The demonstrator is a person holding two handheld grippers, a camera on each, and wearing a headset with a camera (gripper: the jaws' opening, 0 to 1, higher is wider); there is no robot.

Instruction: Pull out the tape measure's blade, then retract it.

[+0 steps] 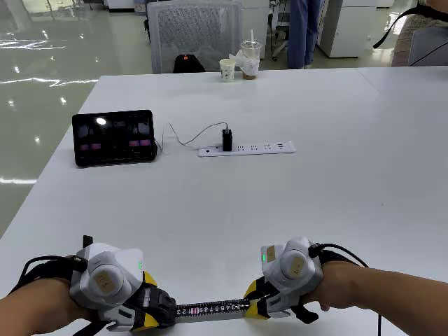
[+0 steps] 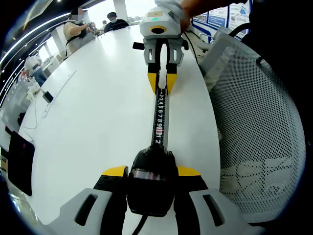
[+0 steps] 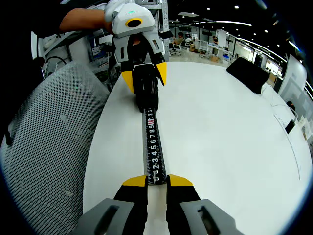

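The left gripper (image 2: 152, 172) is clamping the tape measure's black case (image 2: 151, 188) between its yellow-tipped jaws, which are standing apart by just the case's width and pressing on both of its sides. The case is sitting right inside that gripper's grasp, low over the white tabletop (image 1: 280, 203). From the mouth of the case the blade (image 2: 159, 117) is running straight ahead of the left gripper, black face and white numerals up, to the right gripper (image 3: 157, 182) directly opposite. Whether the blade is touching the surface I cannot tell. The right gripper's jaws are standing almost closed, pinching the blade's end between their yellow tips. The short pulled-out length is spanning the gap between the two grippers, which are facing each other tip to tip. In the head view both grippers are sitting close to the person. Well beyond the left gripper a dark tablet (image 1: 114, 137) is standing propped. Just beside it, beyond the gap between the grippers, a white power strip (image 1: 246, 148) is lying with a black plug and a thin cable in it. Farther off, two cups (image 1: 227, 69) are standing, and a grey mesh chair (image 1: 194, 31) is standing behind them
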